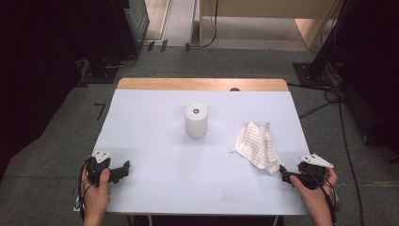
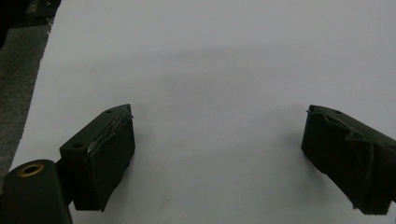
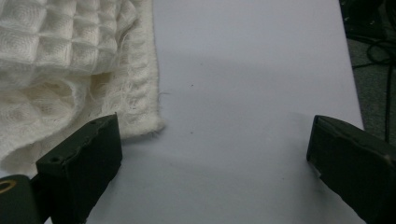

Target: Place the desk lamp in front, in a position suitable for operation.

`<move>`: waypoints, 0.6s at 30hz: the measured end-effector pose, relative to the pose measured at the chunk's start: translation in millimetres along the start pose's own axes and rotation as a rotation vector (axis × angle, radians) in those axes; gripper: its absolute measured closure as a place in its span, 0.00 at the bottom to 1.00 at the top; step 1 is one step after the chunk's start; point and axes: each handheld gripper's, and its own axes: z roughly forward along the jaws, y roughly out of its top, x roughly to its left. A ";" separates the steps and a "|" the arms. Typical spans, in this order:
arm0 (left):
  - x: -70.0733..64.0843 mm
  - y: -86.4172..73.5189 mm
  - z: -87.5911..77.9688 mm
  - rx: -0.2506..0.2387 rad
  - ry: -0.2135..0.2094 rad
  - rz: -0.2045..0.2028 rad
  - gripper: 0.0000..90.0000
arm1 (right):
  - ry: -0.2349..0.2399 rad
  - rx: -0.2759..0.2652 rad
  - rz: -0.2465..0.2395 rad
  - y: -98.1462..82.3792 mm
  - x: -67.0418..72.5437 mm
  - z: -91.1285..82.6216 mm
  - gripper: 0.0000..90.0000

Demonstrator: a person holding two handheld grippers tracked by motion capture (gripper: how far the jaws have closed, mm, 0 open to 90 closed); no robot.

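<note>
Resting wide open and empty just beside the cloth (image 1: 258, 145) on the worktop (image 1: 155, 141), the right gripper (image 1: 285, 173) fingers could snag only its frayed edge, while the left gripper (image 1: 123, 168) gapes empty.

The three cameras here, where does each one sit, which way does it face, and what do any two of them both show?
High view: above the person's side, looking forward and down on the white table, the white cylinder, the waffle-weave cloth, both hands, the left gripper and the right gripper.
Left gripper view: rides the left gripper, looking along its open jaws at bare tabletop.
Right gripper view: rides the right gripper, open jaws, cloth at its left jaw.
Shared: high and right gripper views both show the cloth.
</note>
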 end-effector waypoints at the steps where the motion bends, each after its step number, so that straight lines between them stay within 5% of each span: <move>1: -0.6 -0.5 0.1 -0.003 0.004 0.002 0.10 | -0.003 -0.005 0.007 0.6 0.7 -1.9 0.04; 12: -1.1 -1.2 0.2 -0.007 0.005 0.003 0.10 | 0.088 -0.139 0.018 31.2 18.1 -25.8 0.14; 18: -1.3 -1.2 0.2 -0.009 0.007 0.003 0.10 | 0.125 -0.154 -0.012 49.2 38.3 -23.3 0.14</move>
